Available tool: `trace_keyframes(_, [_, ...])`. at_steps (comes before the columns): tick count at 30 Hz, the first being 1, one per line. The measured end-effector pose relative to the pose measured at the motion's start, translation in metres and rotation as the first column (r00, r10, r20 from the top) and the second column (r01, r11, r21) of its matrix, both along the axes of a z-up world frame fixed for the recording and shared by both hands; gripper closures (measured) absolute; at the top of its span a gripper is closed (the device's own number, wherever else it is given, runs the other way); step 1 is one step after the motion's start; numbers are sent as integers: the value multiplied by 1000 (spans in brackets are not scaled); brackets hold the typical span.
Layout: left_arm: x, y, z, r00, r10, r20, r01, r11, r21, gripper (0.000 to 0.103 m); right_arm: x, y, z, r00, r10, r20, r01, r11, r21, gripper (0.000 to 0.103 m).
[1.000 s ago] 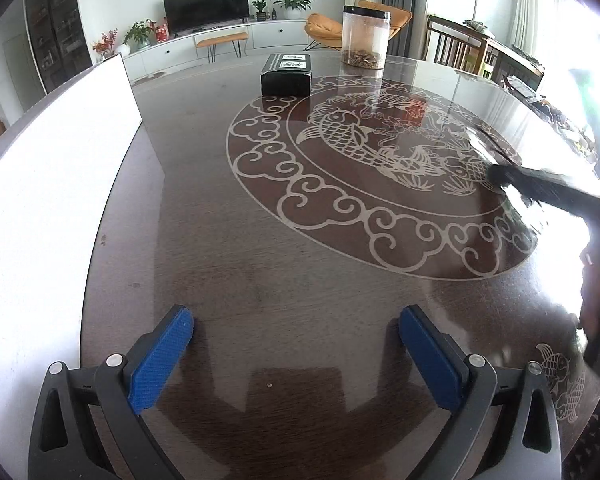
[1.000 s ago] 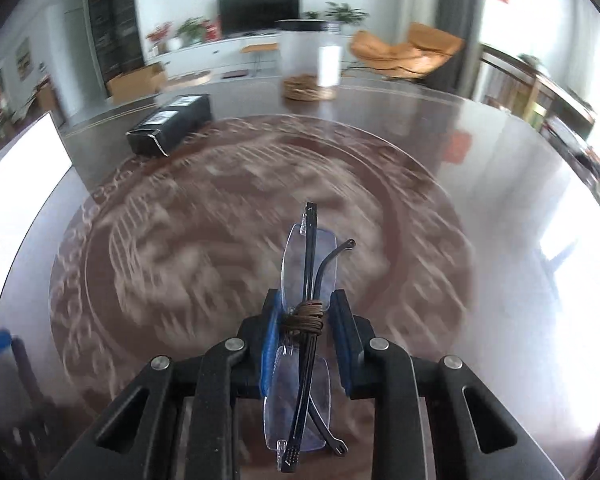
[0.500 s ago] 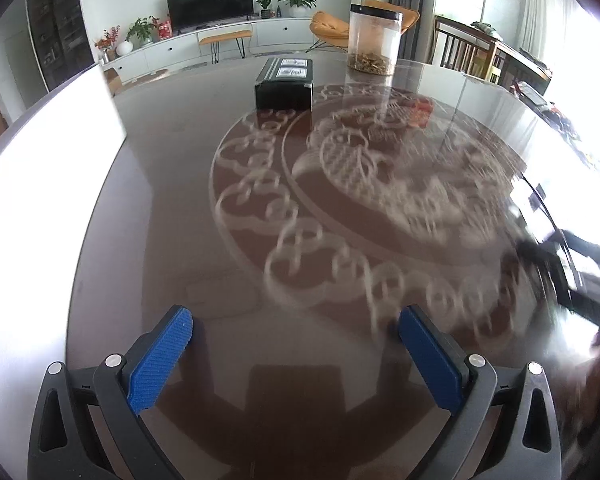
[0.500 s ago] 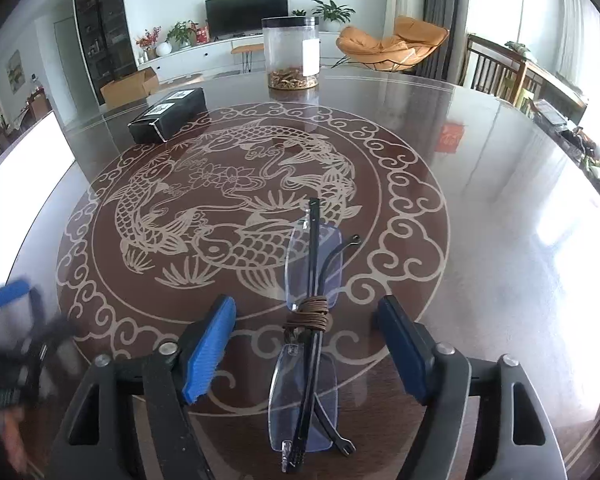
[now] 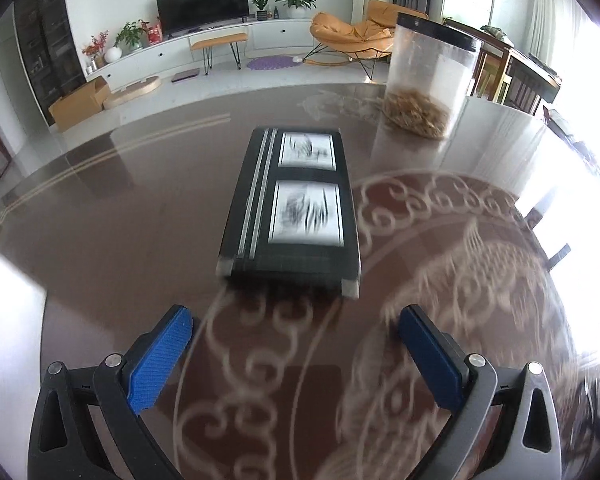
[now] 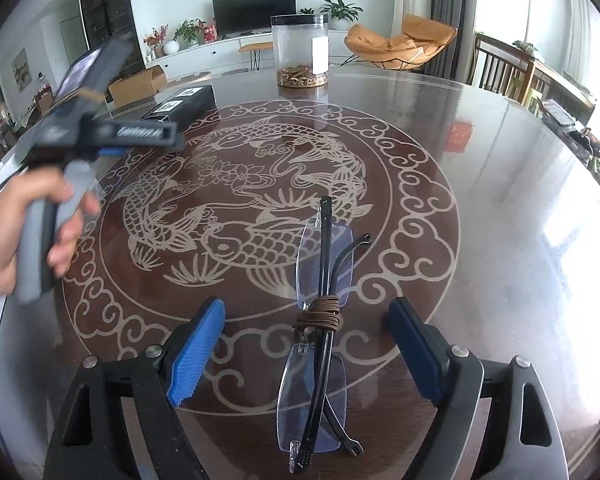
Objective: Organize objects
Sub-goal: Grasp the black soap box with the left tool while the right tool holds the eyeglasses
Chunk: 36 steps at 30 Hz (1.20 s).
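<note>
We find the right claw [image 6: 306, 344] spread wide above the tabletop [image 6: 500, 208], its jaws having just been opening. The glasses [image 6: 320, 320] lie folded on the tabletop between the two blue pads [image 6: 196, 352], touched by neither. A brown cord [image 6: 319, 314] is wound around the bridge and the folded temples. The lenses are rimless and clear; the temples are dark. The glasses rest over the pale scroll border of the fish pattern [image 6: 236, 216] inlaid in the dark surface.

We find the left claw [image 5: 296, 350] also spread wide, with nothing between its pads. It points at the near short end of a black box [image 5: 296, 208], which lies flat on the tabletop just beyond the fingertips and apart from them. The box carries two white labels on its lid; the print is blurred and we cannot read it. In the right wrist view a hand [image 6: 16, 236] grips the handle of the left claw's tool at the left edge, with the box behind it.

A clear jar [image 5: 430, 76] with a black lid stands upright beyond the box, to its right, holding a shallow layer of tan material.
</note>
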State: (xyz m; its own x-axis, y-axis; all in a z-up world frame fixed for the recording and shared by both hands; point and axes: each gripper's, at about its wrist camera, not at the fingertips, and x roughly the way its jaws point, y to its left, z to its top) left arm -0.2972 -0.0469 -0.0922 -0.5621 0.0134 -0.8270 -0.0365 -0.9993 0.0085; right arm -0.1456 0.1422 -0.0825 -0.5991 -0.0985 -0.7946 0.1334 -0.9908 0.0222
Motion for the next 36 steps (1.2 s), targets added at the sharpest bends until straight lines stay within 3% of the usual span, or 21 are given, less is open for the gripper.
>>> trace_keyframes(13, [-70,-7,-1,998,56,-3,-56,998,-2,0,1,-1,-2,1000,8,5,-8,1000,13,16])
trace_keyframes(15, [-69,-6,3,998,44,-37,-44,999,-4,25,1,-1,-3,1000,8,5,-8,1000,15,16])
trace_keyframes(16, [-67,-4,5,998,33,-59,-33,999,-7,44,1,-1,-3,1000,8,5,-8,1000,16,16])
trace_keyframes(20, [-54,-3,6,996,56,-65,-57,998,-10,44,1,-1,-3,1000,9,6,-9,1000,21,16])
trace_keyframes(28, [35,7,4,994,85,-63,-86,996,-16,44,1,-1,-3,1000,8,5,-8,1000,19,16])
trace_keyframes(36, [191,25,2,995,82,-64,-83,996,-20,44,2,5,-4,1000,1,0,-1,1000,-9,16])
